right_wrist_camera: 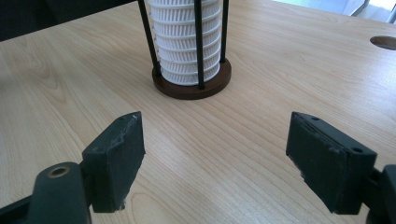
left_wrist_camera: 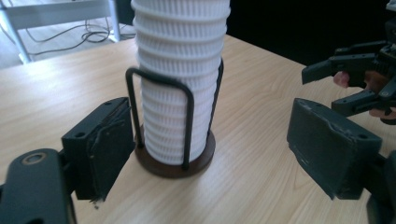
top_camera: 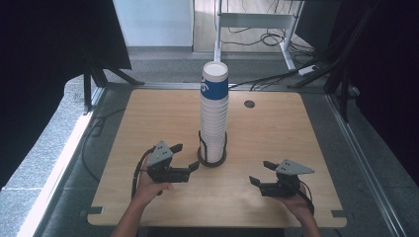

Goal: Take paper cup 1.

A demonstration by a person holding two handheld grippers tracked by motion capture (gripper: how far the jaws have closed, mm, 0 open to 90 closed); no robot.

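Standing mid-table in wire holder [top_camera: 212, 157]: tall cup stack [top_camera: 214, 113], light, thin-walled, crushable, tippy. Left gripper [top_camera: 190, 158] nearing base, jaws parted, empty. Right gripper [top_camera: 262, 173] apart, parted, empty. Gripping ribbed sides gently seeming best.

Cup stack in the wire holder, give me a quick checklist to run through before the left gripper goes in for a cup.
1. Left gripper jaws apart with nothing between them: ok.
2. Left gripper faces the cup stack, which sits ahead between its jaws without touching them: ok.
3. Stack stands upright in the wire holder on its round base: ok.
4. Right gripper open, holding nothing, away from the holder: ok.
5. Table between grippers and holder free of obstacles: ok.
6. Whether the top cup, blue printed, sits loose enough to lift off alone: cannot tell.
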